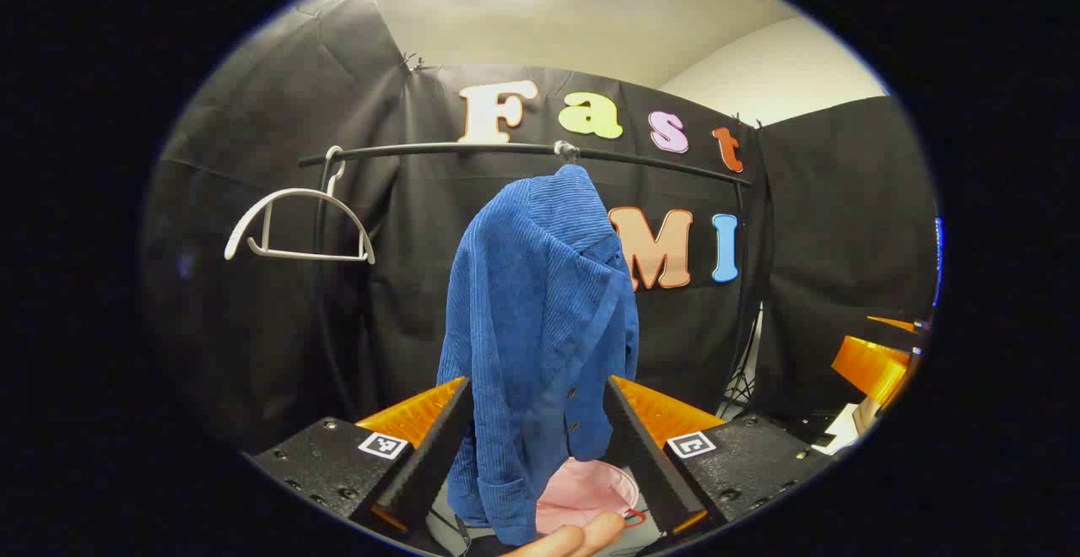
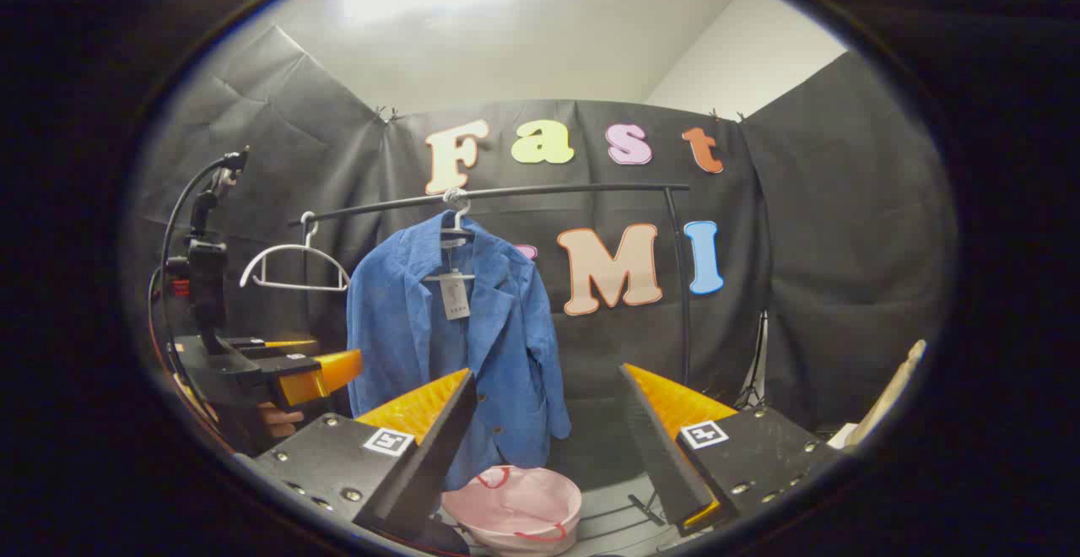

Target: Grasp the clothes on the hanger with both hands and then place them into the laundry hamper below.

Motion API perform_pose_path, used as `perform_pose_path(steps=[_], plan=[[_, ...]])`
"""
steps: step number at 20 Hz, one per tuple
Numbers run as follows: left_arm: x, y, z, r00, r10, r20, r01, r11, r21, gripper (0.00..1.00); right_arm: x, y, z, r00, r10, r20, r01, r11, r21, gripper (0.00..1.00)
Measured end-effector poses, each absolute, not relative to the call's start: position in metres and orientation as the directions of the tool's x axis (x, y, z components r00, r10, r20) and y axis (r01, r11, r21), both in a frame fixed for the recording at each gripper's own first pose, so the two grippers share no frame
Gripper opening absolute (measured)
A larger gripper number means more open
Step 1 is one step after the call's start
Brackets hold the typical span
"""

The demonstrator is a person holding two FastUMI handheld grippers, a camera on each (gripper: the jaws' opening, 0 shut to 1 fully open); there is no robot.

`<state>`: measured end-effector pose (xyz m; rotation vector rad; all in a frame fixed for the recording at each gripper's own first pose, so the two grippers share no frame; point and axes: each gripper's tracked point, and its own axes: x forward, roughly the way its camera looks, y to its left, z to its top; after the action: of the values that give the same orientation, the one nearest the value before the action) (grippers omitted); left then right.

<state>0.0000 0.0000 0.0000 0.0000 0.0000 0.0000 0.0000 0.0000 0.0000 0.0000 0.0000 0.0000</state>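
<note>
Left gripper view: blue jacket (image 1: pixel 540 329) hangs between the spread fingers (image 1: pixel 430 447), apparently untouched.

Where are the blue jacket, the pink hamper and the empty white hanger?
Blue jacket (image 2: pixel 498 346), right gripper view: on its front panel.
Pink hamper (image 2: pixel 540 519), right gripper view: on its front rim.
Empty white hanger (image 1: pixel 291 196), left gripper view: on its curved top arm.

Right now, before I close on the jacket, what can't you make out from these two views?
- Hanger under the blue jacket: covered by cloth in the left gripper view.
- Pink hamper: its left edge sits behind the right gripper finger in the right gripper view; the jacket and left gripper fingers cover most of it in the left.
- Jacket tag: too small to read.
</note>
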Motion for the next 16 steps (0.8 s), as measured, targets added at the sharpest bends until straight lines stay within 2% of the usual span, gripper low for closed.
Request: perform_pose_path(steps=[3, 4, 5, 8, 9, 10, 16], plan=[[0.003, 0.000, 0.000, 1.000, 0.005, 0.006, -0.005, 1.000, -0.006, 0.93, 0.002, 0.005, -0.003, 1.000, 0.013, -0.008, -0.013, 1.000, -0.021, 0.96], [0.003, -0.001, -0.001, 1.000, 0.003, 0.007, -0.003, 1.000, -0.007, 0.93, 0.004, 0.005, -0.005, 1.000, 0.014, -0.014, -0.014, 1.000, -0.027, 0.99], [0.003, -0.001, 0.000, 1.000, 0.003, 0.010, -0.003, 1.000, -0.007, 0.93, 0.005, 0.006, -0.008, 1.000, 0.015, -0.016, -0.016, 0.999, -0.033, 0.96], [0.008, 0.001, 0.000, 1.000, 0.006, 0.015, -0.006, 1.000, -0.007, 0.93, 0.010, 0.010, -0.010, 1.000, 0.024, -0.013, -0.025, 0.999, -0.043, 0.99], [0.010, 0.001, 0.001, 1.000, 0.011, 0.018, -0.011, 1.000, -0.007, 0.93, 0.011, 0.011, -0.010, 0.999, 0.032, -0.011, -0.032, 0.999, -0.042, 0.94], [0.010, 0.003, 0.003, 1.000, 0.016, 0.022, -0.016, 1.000, -0.009, 0.93, 0.015, 0.014, -0.008, 0.999, 0.039, -0.005, -0.039, 0.998, -0.039, 0.99], [0.028, 0.004, 0.021, 0.998, 0.043, 0.039, -0.042, 0.999, -0.016, 0.93, 0.036, 0.019, 0.003, 0.997, 0.075, 0.024, -0.075, 0.997, 0.011, 0.99]])
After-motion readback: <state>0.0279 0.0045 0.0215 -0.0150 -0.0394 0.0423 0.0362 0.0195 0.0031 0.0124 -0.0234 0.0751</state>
